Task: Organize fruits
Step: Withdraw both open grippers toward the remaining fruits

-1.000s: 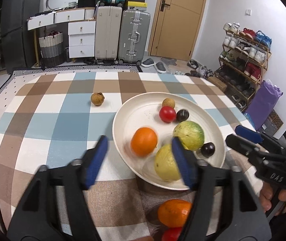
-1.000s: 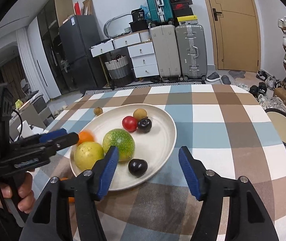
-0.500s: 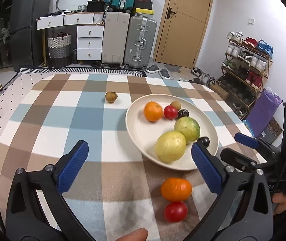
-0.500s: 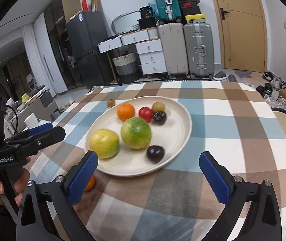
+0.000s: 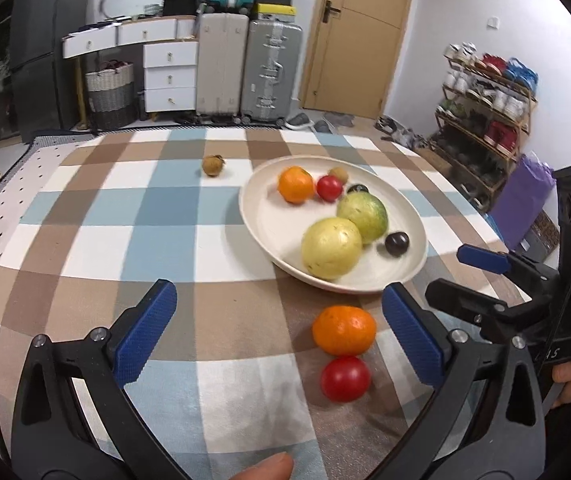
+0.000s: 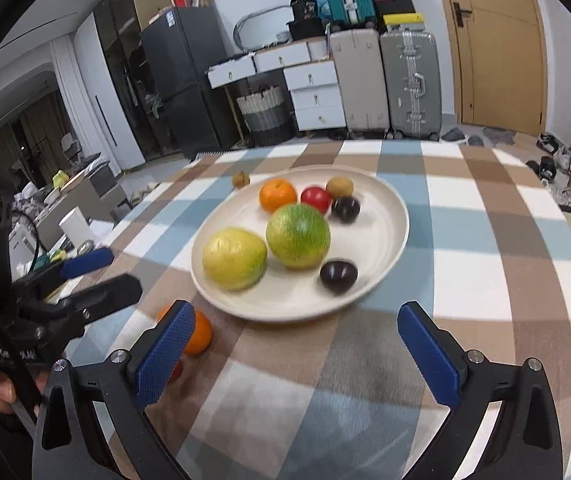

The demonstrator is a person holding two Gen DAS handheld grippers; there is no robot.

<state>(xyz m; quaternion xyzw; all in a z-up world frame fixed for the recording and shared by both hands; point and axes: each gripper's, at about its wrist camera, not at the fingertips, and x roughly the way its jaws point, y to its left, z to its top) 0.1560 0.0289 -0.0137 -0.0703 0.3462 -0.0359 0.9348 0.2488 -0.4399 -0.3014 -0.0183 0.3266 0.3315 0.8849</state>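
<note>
A cream plate (image 5: 269,224) (image 6: 381,248) on the checked tablecloth holds an orange (image 5: 295,184), a red tomato (image 5: 329,188), a yellow fruit (image 5: 331,248), a green fruit (image 5: 363,212), two dark plums and a small brown fruit. A second orange (image 5: 343,330) and a second tomato (image 5: 345,378) lie on the cloth in front of the plate, near my open, empty left gripper (image 5: 281,332). A small brown fruit (image 5: 213,165) lies left of the plate. My right gripper (image 6: 297,352) is open and empty, short of the plate's near rim.
The round table's edge curves near both grippers. Each gripper shows in the other's view, the right one (image 5: 485,280) at the table's right side, the left one (image 6: 85,276) at its left. Suitcases, drawers and a shoe rack stand beyond the table.
My left gripper opened wide and drew back from the plate, leaving an orange in it. My right gripper also opened wider and pulled back a little.
</note>
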